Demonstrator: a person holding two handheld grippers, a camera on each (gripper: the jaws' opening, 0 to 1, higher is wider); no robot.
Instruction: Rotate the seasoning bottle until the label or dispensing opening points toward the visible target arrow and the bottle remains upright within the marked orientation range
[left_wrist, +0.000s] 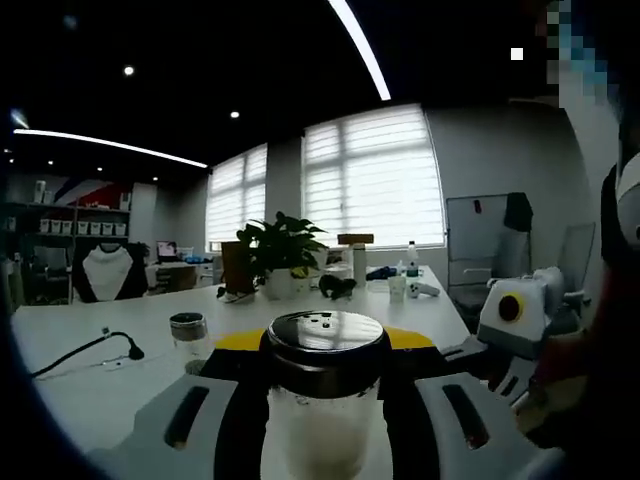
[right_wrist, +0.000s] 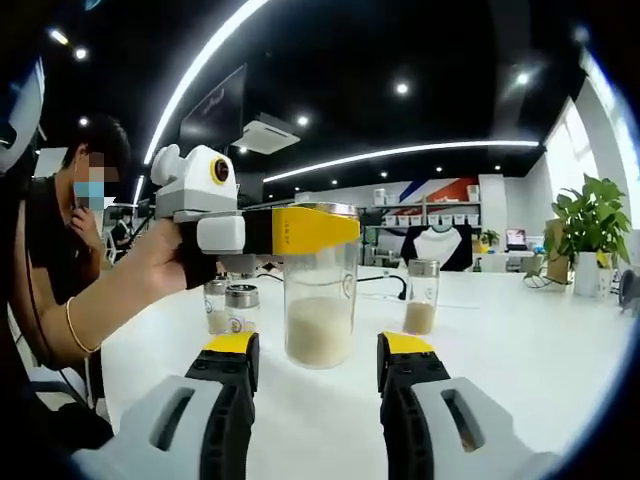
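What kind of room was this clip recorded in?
Probably an office or lab: a long white table, large blinded windows, a whiteboard and shelving along the wall.

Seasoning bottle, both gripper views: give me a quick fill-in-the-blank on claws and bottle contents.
1. The left claw, with yellow jaws, grips the seasoning bottle near its ____.
2. The powder in the bottle is ____ in colour.
3. The right claw is ____, its jaws standing apart on either side of the bottle's base.
4. On the table, the smaller jar to the right of the bottle holds ____ powder.

Missing words: lid; white; open; tan
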